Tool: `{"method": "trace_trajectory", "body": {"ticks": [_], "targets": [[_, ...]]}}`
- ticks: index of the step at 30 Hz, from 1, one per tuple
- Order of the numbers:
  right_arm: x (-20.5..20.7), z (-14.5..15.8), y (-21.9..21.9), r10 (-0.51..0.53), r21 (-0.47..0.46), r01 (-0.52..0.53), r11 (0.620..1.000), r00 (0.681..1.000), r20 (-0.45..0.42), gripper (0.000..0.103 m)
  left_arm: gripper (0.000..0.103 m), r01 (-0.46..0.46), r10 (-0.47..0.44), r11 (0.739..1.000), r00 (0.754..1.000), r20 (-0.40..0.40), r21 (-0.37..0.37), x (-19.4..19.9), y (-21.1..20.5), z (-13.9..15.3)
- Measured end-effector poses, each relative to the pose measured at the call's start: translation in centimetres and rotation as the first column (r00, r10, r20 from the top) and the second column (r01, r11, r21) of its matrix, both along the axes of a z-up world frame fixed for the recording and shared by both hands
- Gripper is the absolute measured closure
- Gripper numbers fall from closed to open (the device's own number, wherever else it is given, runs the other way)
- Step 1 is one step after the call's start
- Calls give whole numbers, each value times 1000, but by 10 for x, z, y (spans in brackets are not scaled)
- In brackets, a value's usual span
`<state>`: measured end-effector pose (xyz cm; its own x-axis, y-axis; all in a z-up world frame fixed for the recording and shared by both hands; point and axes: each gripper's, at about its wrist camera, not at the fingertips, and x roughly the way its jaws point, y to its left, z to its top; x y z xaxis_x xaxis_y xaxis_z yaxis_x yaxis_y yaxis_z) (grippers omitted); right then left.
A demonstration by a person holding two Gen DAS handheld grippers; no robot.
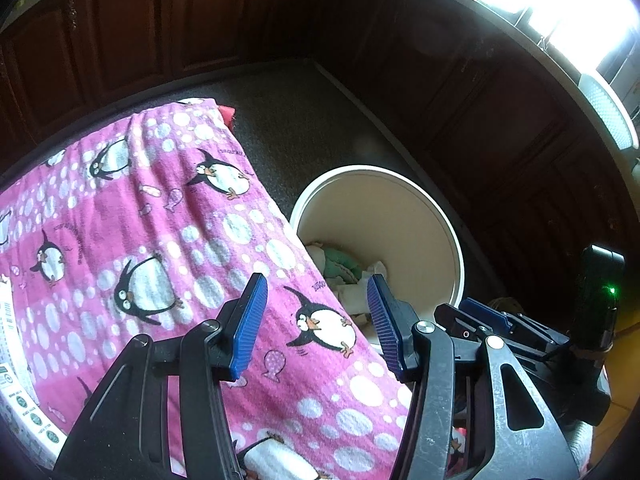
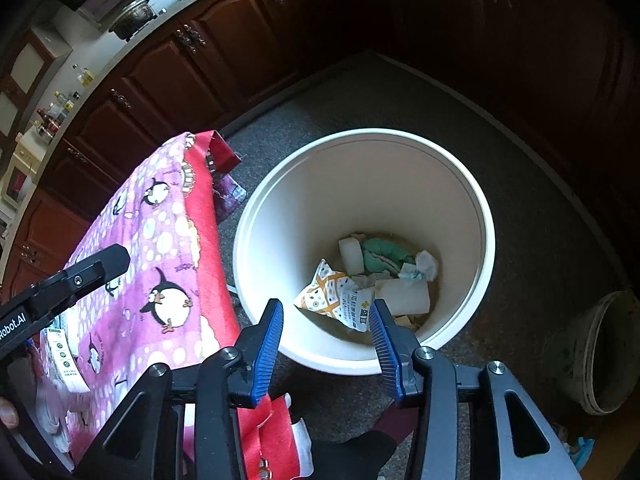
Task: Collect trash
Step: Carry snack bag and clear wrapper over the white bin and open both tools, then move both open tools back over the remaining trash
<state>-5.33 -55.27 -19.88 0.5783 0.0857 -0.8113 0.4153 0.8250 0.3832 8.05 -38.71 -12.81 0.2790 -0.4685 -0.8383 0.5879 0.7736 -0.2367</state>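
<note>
A white round bin point(image 2: 476, 216) stands on the grey floor beside a surface draped with a pink penguin cloth point(image 1: 160, 240). In the bin lie an orange-and-white snack packet point(image 2: 340, 300), a green wrapper point(image 2: 384, 252), white blocks point(image 2: 404, 296) and crumpled paper point(image 2: 424, 264). My right gripper point(image 2: 326, 316) is open and empty, over the bin's near rim. My left gripper point(image 1: 316, 300) is open and empty, above the cloth's edge next to the bin point(image 1: 400, 208). The right gripper shows at the lower right of the left wrist view point(image 1: 500, 320). The left gripper's tip point(image 2: 100, 264) shows at the left of the right wrist view.
Dark wooden cabinets point(image 2: 192, 68) run along the back and right under a counter with pots and bottles. A printed label strip point(image 1: 12, 360) lies at the cloth's left edge. A dirty bucket point(image 2: 604, 352) stands on the floor to the right. A red cloth point(image 2: 204, 208) hangs under the pink one.
</note>
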Motion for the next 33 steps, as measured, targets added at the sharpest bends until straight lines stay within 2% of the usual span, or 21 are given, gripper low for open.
{"method": "trace_trajectory", "body": {"ticks": [6,11,22,25,31,33], "targets": [[1,9,13,17,-6,-17,1000,1000,8,58,52,-9,9,1000,1000,7,-7,-9,24,14],[6,22,30,49,-12,-49,999,998,32,56,44,-15,16,1000,1000,26,-15,-19,48,31],[19,50,80,150,-25,-148,989,985,84,52,43,-76,77,997,996,37,-23,-29,101,56],[24,56,99,191,-22,-190,982,977,96,47,43,-100,101,995,994,38,-27,-31,127,63],[37,64,141,285,8,-288,958,952,115,46,43,-173,174,985,984,31,-25,-23,190,71],[41,65,157,322,14,-326,945,939,117,45,38,-200,201,979,979,27,-27,-20,210,71]]}}
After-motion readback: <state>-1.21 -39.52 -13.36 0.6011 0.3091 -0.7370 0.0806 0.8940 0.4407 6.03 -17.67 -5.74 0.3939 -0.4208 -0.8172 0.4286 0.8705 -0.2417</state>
